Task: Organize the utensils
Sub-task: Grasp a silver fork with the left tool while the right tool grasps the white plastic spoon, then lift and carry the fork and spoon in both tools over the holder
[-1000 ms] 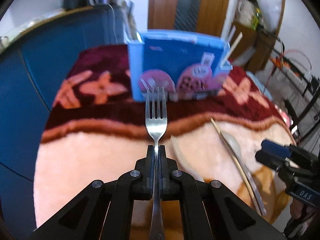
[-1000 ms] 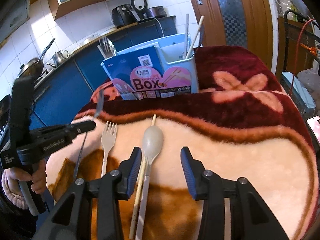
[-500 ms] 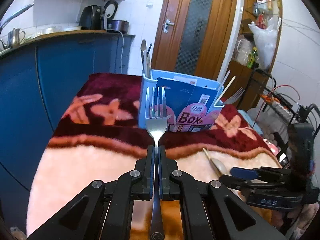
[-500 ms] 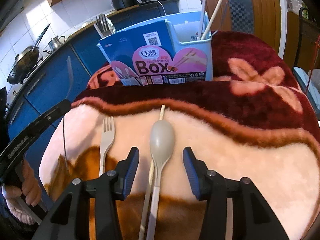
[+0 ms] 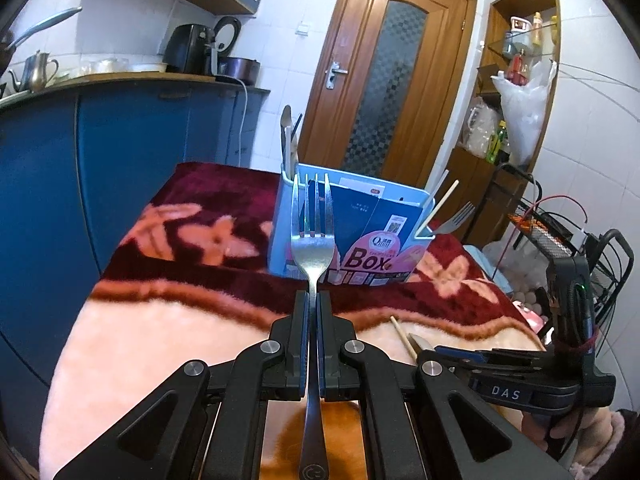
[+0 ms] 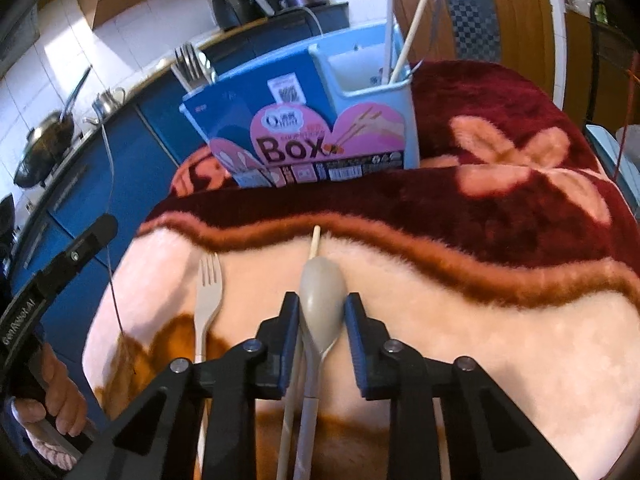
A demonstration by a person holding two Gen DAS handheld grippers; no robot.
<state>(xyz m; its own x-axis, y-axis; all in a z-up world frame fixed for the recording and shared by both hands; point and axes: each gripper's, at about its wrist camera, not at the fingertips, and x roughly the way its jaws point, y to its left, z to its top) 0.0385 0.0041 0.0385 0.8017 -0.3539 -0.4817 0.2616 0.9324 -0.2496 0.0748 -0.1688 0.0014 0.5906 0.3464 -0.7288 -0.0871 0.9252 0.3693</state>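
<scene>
My left gripper [image 5: 313, 300] is shut on a metal fork [image 5: 313, 236], tines up, held above the blanket in front of the blue utensil box [image 5: 360, 232]. My right gripper [image 6: 322, 308] is open, low over the blanket, its fingers on either side of a beige spoon [image 6: 322, 300]. A wooden chopstick [image 6: 314, 242] lies alongside the spoon. A beige plastic fork [image 6: 208, 292] lies to their left. The box [image 6: 320, 128] holds metal forks at its left end and chopsticks at its right end.
A pink and maroon fleece blanket [image 6: 500, 216] covers the table. Blue kitchen cabinets [image 5: 100, 152] stand to the left, with pots and a kettle on the counter. A wooden door [image 5: 384, 80] and a wire rack [image 5: 560, 232] stand behind and to the right.
My left gripper has lifted the metal fork higher and tilted it up. My right gripper has moved forward and down, so its fingers now straddle the beige spoon.
</scene>
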